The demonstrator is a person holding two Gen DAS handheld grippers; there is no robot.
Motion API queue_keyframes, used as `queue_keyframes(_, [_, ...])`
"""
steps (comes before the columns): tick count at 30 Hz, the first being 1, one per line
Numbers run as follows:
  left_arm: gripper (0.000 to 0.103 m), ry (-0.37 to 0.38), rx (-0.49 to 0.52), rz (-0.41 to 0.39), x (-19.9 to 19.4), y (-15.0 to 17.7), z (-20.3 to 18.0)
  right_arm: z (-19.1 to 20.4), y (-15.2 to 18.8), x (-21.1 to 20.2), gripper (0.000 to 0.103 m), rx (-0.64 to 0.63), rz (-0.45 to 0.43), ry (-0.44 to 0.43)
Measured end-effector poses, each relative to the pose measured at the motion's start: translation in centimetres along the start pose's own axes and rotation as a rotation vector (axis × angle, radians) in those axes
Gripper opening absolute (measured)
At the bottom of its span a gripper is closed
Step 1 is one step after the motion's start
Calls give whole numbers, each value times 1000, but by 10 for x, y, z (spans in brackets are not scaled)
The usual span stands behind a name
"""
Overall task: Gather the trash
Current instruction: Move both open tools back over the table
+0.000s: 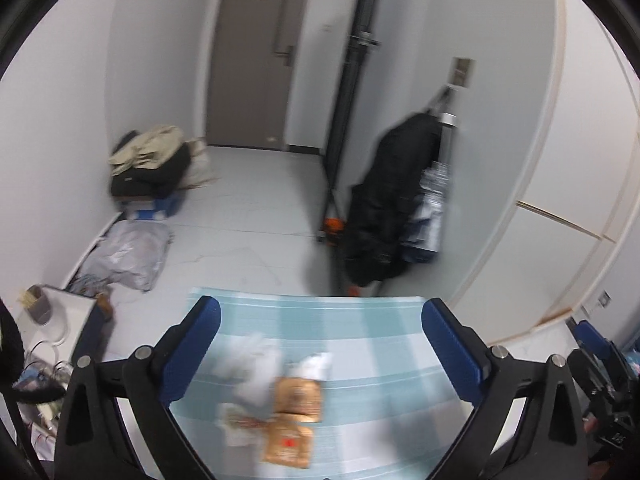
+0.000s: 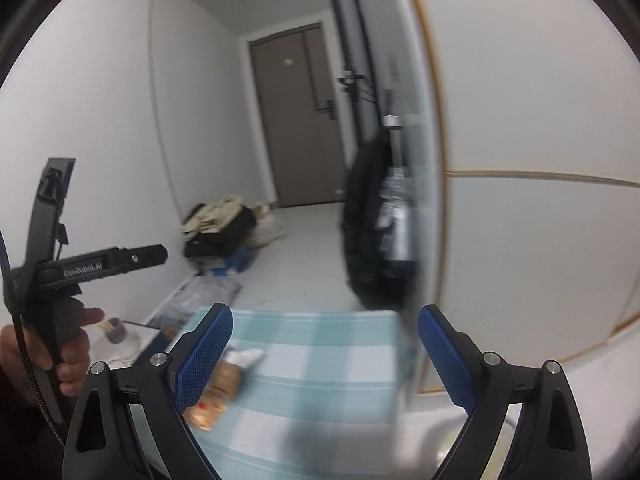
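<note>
Left claw [image 1: 320, 312] spread wide, empty, above checked tabletop [image 1: 380, 344]; right claw [image 2: 325, 320] likewise agape, empty; orange wrappers [image 1: 294, 420], white crumpled plastic [image 1: 256, 364] lie blurred.

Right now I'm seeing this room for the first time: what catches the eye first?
The blue-checked cloth in the foreground, with brown wrappers and white scraps lying on it. Both grippers, left and right, hang open above it. Behind, a black bag leans by the right wall.

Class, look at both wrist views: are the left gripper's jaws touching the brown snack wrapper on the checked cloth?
Apart. The left wrist view shows the left gripper with jaws wide open, the brown snack wrapper lying on the checked cloth between them, cloth visible on either side.
</note>
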State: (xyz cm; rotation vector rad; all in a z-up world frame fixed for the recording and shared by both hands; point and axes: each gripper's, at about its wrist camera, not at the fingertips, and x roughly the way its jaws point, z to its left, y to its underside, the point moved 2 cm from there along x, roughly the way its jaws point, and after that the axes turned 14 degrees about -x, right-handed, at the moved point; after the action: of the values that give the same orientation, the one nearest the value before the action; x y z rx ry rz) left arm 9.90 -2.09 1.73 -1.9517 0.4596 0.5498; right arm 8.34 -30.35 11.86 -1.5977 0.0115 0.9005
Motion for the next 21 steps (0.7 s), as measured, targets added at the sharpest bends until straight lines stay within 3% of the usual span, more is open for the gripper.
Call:
queue_keyframes(7, [99,-59,-39,-31,-2,-4,47,64,-8,34,94,-34,20,-82])
queue_keyframes(13, [99,-38,-104,-12,-2,-2,89,103,-2,66,94,-59,84,-151])
queue_keyframes(21, [99,4,-131,56,5,11,114,141,28,103,94,-112,179,-208])
